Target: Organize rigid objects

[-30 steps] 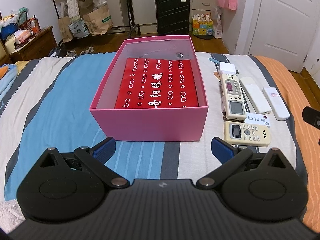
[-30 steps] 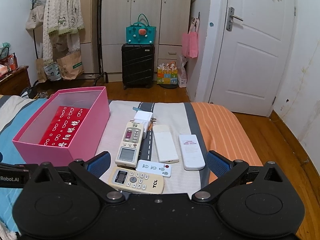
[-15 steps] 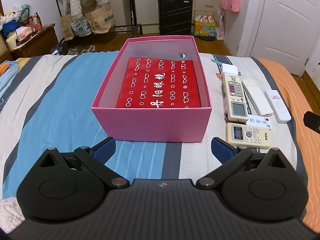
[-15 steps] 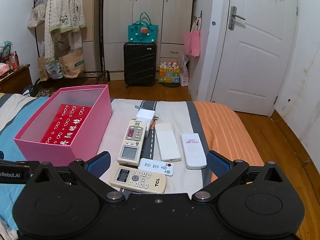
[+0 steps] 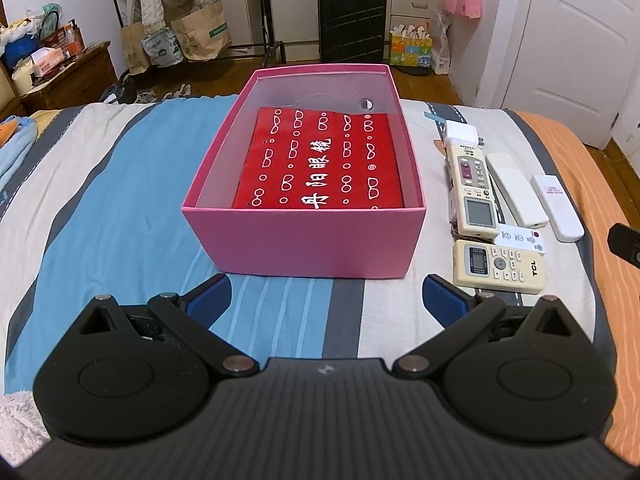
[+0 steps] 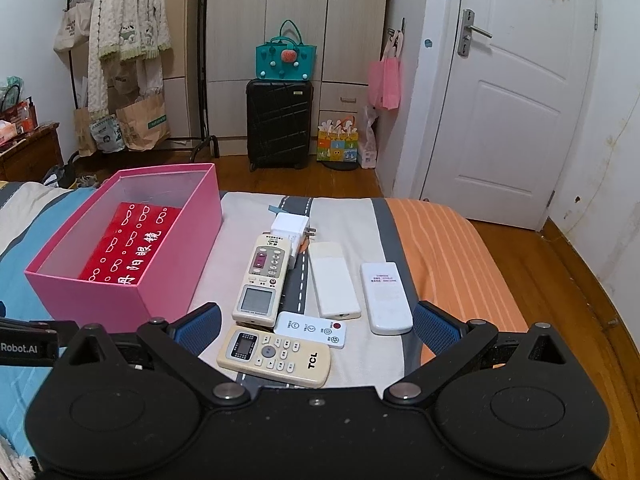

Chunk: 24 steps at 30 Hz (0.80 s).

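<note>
While both tools hover above the striped bedspread (image 5: 120,216), the left gripper (image 5: 326,300) has its jaws spread wide with nothing between them, and the right gripper (image 6: 316,326) is likewise wide apart and empty. Nearest the right gripper lies a cream TCL remote (image 6: 274,356), crosswise on the bed, with a small white remote (image 6: 312,329) touching its far edge. Beyond these a long beige remote (image 6: 262,280) with a grey screen lies lengthwise, a plain white remote (image 6: 333,285) beside it and another white remote (image 6: 386,298) with a label further right. A white plug adapter (image 6: 290,229) sits at the far end of the beige remote. To the left of the group stands an open pink box (image 5: 304,240), directly ahead of the left gripper, holding a red packet (image 5: 320,168) printed with white glasses and characters. Past the bed stands a black suitcase (image 6: 278,124) with a teal bag (image 6: 286,58) on top.
</note>
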{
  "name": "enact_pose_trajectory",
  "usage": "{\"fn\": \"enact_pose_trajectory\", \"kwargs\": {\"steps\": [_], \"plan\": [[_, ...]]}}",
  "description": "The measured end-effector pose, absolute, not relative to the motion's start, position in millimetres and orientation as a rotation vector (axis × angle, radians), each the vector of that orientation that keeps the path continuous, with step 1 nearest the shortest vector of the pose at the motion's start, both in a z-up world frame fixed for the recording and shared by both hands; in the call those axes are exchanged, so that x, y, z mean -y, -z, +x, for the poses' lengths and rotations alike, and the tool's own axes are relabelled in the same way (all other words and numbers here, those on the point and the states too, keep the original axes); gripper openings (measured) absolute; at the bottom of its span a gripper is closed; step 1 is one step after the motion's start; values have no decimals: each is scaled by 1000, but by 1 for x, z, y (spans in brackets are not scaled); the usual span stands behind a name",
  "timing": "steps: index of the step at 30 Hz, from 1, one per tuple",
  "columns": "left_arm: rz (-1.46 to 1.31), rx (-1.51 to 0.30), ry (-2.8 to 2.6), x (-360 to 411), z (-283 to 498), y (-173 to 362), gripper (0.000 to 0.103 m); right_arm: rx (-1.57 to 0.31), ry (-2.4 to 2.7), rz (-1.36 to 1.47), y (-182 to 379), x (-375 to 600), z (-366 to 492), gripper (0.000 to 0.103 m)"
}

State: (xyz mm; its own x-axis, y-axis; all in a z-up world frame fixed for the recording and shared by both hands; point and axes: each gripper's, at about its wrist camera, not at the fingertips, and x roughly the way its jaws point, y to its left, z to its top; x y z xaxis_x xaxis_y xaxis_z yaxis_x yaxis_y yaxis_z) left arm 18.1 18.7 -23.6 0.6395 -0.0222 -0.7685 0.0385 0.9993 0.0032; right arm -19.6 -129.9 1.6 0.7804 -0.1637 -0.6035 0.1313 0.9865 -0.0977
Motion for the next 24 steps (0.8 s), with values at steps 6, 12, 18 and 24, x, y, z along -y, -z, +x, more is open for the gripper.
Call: {"fn": "enact_pose_trajectory", "kwargs": {"steps": [6, 12, 18, 24], "plan": [[19, -880, 39, -20, 18, 25, 103, -664, 161, -56, 0, 129, -19, 103], [11, -882, 68, -19, 17, 23, 103, -671, 161, -58, 2, 129, -19, 103], [14, -900, 86, -20, 17, 25, 103, -672, 165, -58, 3, 129, -19, 103], [-5, -917, 68, -27, 17, 26, 101, -659, 142, -60, -1, 129, -21, 103]]}}
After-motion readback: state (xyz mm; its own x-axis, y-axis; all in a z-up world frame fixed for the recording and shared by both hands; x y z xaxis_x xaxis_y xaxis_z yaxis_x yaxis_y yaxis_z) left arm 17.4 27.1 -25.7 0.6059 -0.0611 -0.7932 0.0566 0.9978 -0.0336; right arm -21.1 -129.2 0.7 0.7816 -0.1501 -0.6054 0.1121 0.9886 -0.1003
